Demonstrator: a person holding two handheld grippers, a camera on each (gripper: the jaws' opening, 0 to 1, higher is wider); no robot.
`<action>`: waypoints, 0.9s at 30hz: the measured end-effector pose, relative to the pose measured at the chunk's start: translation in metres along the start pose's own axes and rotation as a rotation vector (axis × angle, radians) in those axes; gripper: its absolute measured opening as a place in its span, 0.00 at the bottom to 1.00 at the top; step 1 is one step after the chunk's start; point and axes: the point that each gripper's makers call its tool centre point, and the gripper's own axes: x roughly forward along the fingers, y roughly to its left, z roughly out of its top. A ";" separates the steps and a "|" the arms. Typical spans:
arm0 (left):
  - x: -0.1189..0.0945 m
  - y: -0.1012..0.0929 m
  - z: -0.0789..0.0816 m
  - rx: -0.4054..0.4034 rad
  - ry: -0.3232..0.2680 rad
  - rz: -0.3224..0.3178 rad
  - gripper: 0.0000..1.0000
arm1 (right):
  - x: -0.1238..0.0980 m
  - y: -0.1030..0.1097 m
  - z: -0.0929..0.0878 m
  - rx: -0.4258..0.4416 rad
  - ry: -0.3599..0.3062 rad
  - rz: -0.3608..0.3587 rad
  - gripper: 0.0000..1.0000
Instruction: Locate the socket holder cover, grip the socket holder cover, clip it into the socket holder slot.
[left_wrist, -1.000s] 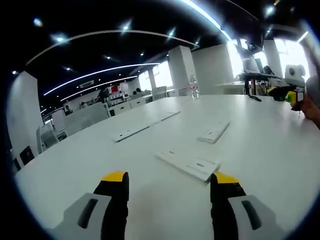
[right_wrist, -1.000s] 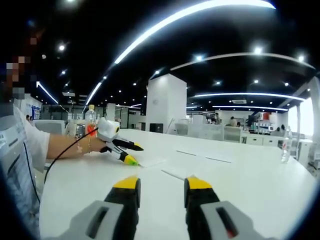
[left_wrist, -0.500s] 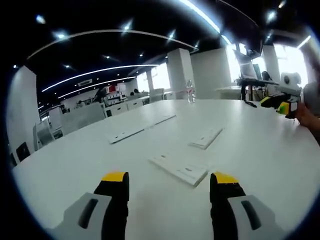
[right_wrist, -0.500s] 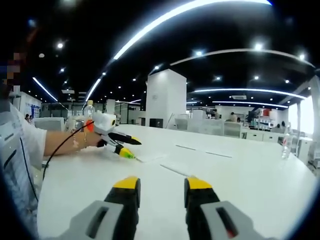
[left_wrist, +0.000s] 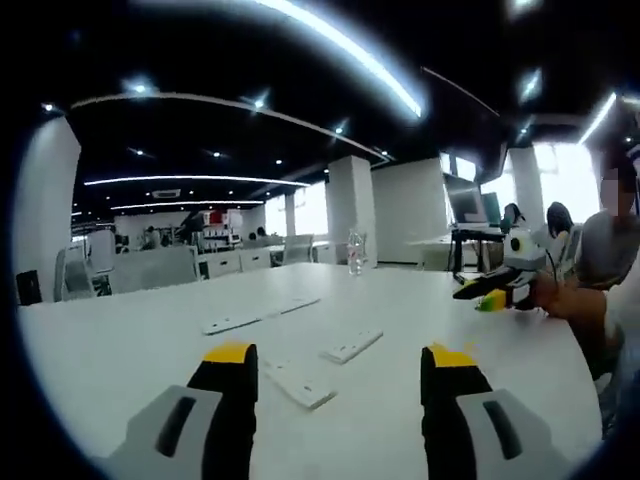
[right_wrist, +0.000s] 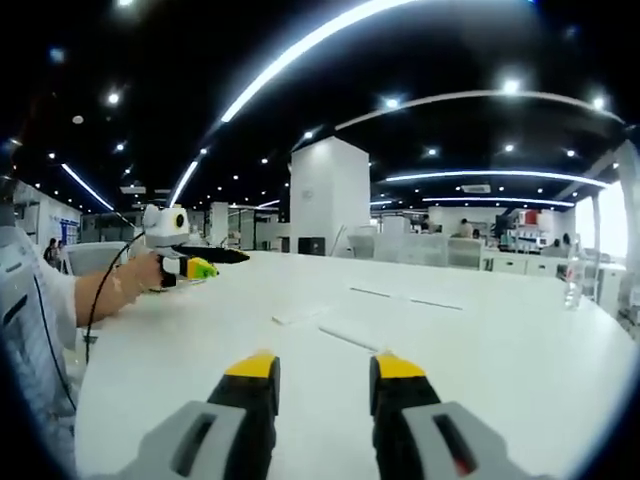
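the left gripper (left_wrist: 340, 365) and the right gripper (right_wrist: 323, 368) are both open, holding nothing, raised level.

Readable text: none — we can make out no words, numbers or brand marks in the left gripper view or the right gripper view.
White plates on the table (left_wrist: 300, 382): we see plain faces, nothing printed that we can read.
Bottle (left_wrist: 353, 252): its label is too small and blurred for us to read.
Far wall with red display (left_wrist: 222, 217): we see colour only — no legible lettering.
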 end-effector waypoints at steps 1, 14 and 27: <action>-0.004 -0.005 0.004 -0.031 -0.024 -0.013 0.65 | 0.000 0.000 0.001 -0.001 -0.006 0.001 0.37; -0.036 -0.043 0.005 -0.079 -0.134 -0.062 0.65 | -0.004 0.006 0.011 -0.013 -0.071 0.041 0.37; -0.040 -0.030 -0.023 -0.037 -0.076 0.009 0.63 | -0.002 0.017 0.012 -0.063 -0.079 0.097 0.38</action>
